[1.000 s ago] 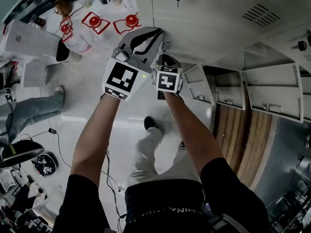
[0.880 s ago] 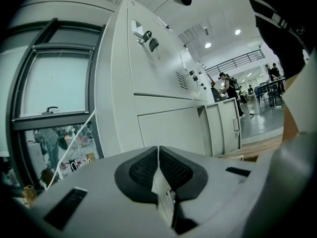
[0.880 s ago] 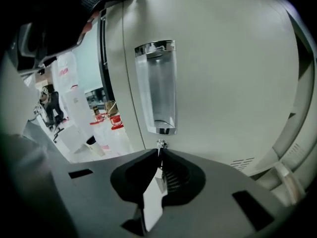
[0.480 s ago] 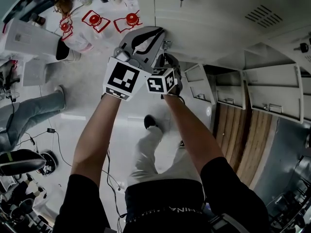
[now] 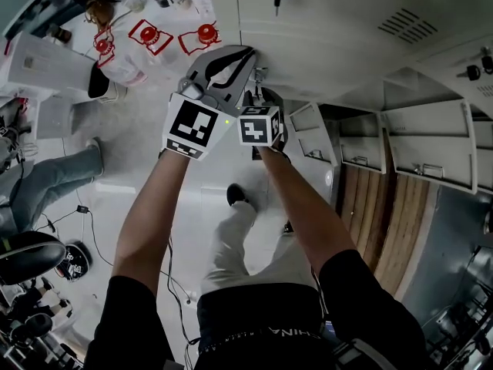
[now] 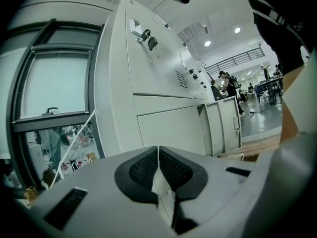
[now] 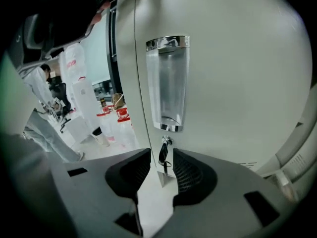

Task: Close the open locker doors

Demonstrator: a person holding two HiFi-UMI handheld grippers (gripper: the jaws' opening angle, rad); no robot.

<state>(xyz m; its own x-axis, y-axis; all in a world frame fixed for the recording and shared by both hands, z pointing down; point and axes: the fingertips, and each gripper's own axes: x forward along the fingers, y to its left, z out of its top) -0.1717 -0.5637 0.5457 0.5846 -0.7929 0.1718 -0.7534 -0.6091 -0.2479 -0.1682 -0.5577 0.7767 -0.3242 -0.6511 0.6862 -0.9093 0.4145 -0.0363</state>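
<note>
A pale grey locker door [image 7: 233, 83] fills the right gripper view, with a chrome recessed handle [image 7: 167, 83] and, below it, a black-headed key [image 7: 163, 155] in the lock. My right gripper [image 7: 162, 175] is open; its jaws have just been opening and now stand on either side of the key, off it. In the head view it [image 5: 258, 91] points at that door's edge [image 5: 254, 21]. My left gripper [image 5: 248, 54] sits just beside it, shut on nothing [image 6: 158, 170]. Lower locker doors [image 5: 435, 141] stand open at the right.
More open doors [image 5: 316, 133] hang over a wooden floor [image 5: 385, 222]. A person's legs [image 5: 46, 179] are at the left. White containers with red caps [image 5: 208, 33] stand by the locker's side. Cables [image 5: 92, 237] trail on the floor. A window [image 6: 54, 83] lies left of the lockers.
The right gripper's marker cube rolled to one side and has come back flat. Both hands stay at the door's lock. The left gripper has not moved.
</note>
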